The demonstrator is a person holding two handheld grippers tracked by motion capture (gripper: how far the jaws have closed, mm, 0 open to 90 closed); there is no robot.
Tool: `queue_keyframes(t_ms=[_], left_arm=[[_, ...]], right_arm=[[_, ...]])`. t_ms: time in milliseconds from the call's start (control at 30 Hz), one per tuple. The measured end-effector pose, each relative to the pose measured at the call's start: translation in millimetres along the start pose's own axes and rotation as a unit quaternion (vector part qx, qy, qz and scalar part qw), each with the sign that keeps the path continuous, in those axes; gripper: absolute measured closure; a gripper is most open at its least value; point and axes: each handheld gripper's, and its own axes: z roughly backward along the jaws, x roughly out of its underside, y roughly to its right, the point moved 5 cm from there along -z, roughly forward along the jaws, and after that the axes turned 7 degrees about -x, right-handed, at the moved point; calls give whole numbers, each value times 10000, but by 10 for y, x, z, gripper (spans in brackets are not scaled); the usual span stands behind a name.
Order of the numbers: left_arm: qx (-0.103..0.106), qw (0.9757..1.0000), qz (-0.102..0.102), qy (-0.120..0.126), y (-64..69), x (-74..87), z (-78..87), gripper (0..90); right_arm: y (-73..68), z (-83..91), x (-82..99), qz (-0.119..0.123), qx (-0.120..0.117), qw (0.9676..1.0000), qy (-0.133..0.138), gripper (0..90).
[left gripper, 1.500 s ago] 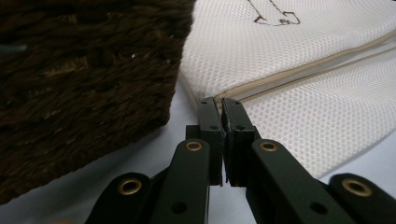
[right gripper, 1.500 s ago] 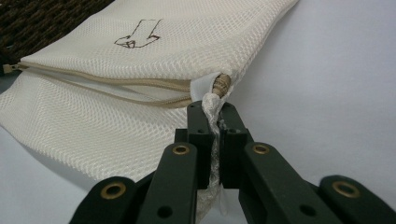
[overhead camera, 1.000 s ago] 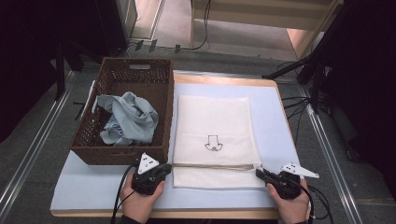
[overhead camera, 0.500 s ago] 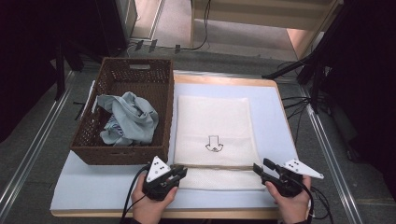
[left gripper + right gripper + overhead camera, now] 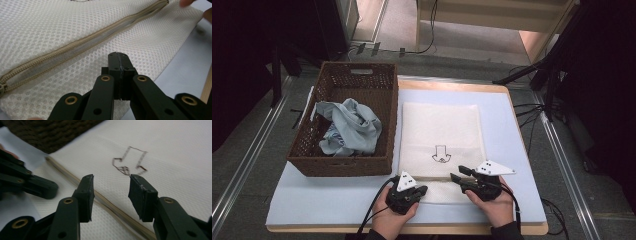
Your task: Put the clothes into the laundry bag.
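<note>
Mesh laundry bag (image 5: 441, 142), cream-white and zippered, lies flat on the pale blue table mat (image 5: 522, 150), just right of the basket and near the table's front edge. A hand-drawn arrow (image 5: 441, 154) marks its upper face, pointing toward the person.

Going left to right in the high view: the dark brown wicker basket (image 5: 343, 165) stands on the mat's left half, its right wall just beside the bag's left edge. Inside it lies a crumpled light blue cloth (image 5: 349, 126). In front of the basket's right corner, the left gripper (image 5: 424, 189) rests low at the bag's near left corner; its jaws are pressed together, and the left gripper view shows nothing between them, the tips lying over the mesh just below the beige zipper (image 5: 82, 47) that runs across the bag. Right of it, the right gripper (image 5: 454, 176) reaches in over the bag's near edge; its jaws have just been closing but stand spread, with only the zipper line and fabric seen beyond them, no pad pressing on anything.

Nothing lies on top of the bag; the basket wall is the only close neighbour.
</note>
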Motion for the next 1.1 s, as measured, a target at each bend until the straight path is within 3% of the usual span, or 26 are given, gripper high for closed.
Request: queue_keyframes(t_ms=[33, 67, 167, 333, 433, 467, 600, 667, 733, 800, 867, 900, 1000, 1100], left_arm=[[12, 10000, 35, -4, -6, -1, -2, 900], [15, 10000, 35, 3, -5, 0, -3, 900], [-79, 9999, -71, 31, 13, 8, 0, 900], [2, 10000, 26, 23, 0, 8, -1, 900], [18, 10000, 54, 20, -5, 9, -2, 900], [15, 10000, 53, 20, -5, 9, -2, 900], [32, 10000, 76, 7, -9, 7, -3, 900], [39, 10000, 73, 5, -10, 8, -2, 900], [25, 10000, 58, 6, -7, 8, -2, 900], [26, 10000, 61, 6, -7, 8, -2, 900], [39, 10000, 67, 3, -8, 8, -2, 900], [46, 10000, 76, 4, -9, 8, -2, 900], [55, 10000, 77, 4, -9, 9, -2, 900], [73, 9999, 90, -1, -11, 11, -1, 900]], right_arm=[[11, -40, 2, -22, -37, 10000, -3, 533], [30, -76, 18, -69, -6, 9998, -174, 528], [71, -156, 58, -233, 22, 9988, -428, 481], [58, -251, 77, -3, -32, 9987, -503, 457], [62, -323, 127, 116, 143, 9970, -747, 466], [64, -338, 142, 131, 175, 9965, -807, 492], [94, -327, 134, 131, 614, 9947, -815, 820], [114, -324, 112, -35, 477, 9949, -890, 888], [154, -319, 33, -100, 407, 9952, -882, 897], [214, -314, -98, -149, 515, 9968, -594, 898], [309, -326, -220, -217, 808, 9961, -297, 897], [377, -361, -261, -206, 928, 9951, -279, 895], [510, -479, -234, -219, 1127, 9919, -545, 871], [551, -543, -147, -301, 949, 9922, -751, 768]])
